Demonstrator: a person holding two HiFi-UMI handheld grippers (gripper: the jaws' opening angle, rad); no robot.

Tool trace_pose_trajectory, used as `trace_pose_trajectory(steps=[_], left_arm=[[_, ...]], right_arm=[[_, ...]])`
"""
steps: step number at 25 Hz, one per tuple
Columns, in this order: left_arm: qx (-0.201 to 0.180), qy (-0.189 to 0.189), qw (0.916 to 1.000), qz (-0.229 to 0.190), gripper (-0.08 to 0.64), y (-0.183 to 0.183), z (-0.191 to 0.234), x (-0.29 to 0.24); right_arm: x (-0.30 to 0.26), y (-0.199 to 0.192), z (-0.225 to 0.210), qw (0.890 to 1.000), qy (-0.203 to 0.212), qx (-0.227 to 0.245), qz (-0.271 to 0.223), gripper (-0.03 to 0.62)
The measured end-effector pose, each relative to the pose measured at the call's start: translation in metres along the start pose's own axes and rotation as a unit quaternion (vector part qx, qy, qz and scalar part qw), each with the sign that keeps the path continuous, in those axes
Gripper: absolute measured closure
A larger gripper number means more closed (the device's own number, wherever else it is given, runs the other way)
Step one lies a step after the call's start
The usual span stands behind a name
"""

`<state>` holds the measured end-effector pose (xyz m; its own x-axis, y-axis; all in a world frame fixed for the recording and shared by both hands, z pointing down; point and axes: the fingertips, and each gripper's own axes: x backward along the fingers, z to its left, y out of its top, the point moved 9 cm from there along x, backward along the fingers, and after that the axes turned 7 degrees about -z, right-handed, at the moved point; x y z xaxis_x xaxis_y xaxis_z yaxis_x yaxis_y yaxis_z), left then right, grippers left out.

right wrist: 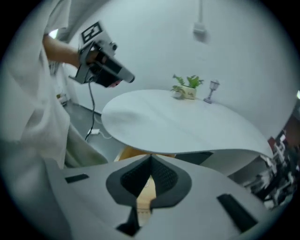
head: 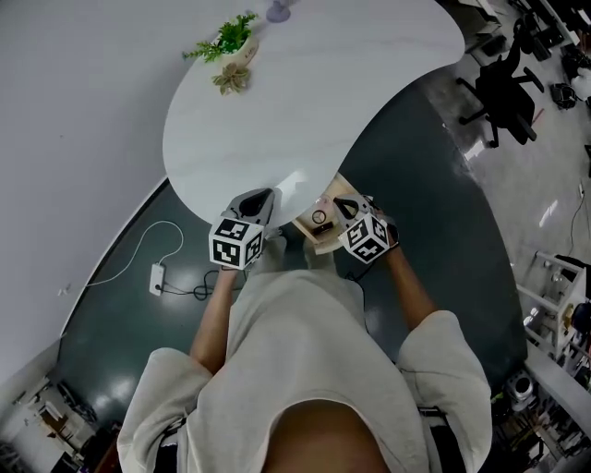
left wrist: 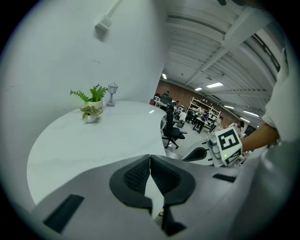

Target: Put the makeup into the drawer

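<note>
Table (head: 305, 111): white, curved
Potted plant (head: 229, 42): far left on table
Small lamp (head: 279, 11): just right of plant
Power strip (head: 157, 277): floor, left
Office chair (head: 503, 92): far right

Left gripper (head: 266, 196), grey two-jaw tool with black-and-white marker cube: centre-left of head view, pointing down and forward, black ribbed pads pressed together, nothing between.
Right gripper (head: 342, 204), matching grey tool with marker cube: centre-right, jaws closed, empty.
Bare left forearm (head: 214, 319), bare right forearm (head: 413, 294): lower frame, extended forward from pale short sleeves (head: 443, 344).
</note>
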<state>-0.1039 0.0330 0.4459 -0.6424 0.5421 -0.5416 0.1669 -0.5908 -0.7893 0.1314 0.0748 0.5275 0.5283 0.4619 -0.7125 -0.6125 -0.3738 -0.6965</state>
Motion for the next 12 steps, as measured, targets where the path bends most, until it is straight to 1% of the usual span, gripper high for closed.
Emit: trace_pose_trajectory(steps=[1,3,6,9,11,12], left_arm=[[-0.003,-0.001,1.0,-0.002,0.549,0.003,0.0,0.0],[-0.009,-0.004,0.9999,-0.006,0.549,0.009,-0.001,-0.001],[-0.017,-0.008,0.9997,-0.013,0.549,0.02,-0.001,-0.003],[-0.029,-0.01,0.9992,-0.024,0.549,0.032,0.0,-0.003],[-0.037,-0.012,0.9987,-0.034,0.549,0.042,0.0,-0.003],[-0.042,-0.014,0.9983,-0.039,0.549,0.048,0.0,-0.003]], right_arm=[[0.005,0.002,-0.003,0.999,-0.014,-0.038,-0.014,0.595],[0.014,0.005,-0.009,0.993,-0.04,-0.102,-0.044,0.595],[0.029,0.011,-0.021,0.979,-0.083,-0.167,-0.087,0.595],[0.045,0.019,-0.032,0.96,-0.122,-0.217,-0.129,0.595],[0.059,0.025,-0.04,0.95,-0.151,-0.227,-0.151,0.595],[0.066,0.03,-0.045,0.947,-0.166,-0.223,-0.16,0.595]])
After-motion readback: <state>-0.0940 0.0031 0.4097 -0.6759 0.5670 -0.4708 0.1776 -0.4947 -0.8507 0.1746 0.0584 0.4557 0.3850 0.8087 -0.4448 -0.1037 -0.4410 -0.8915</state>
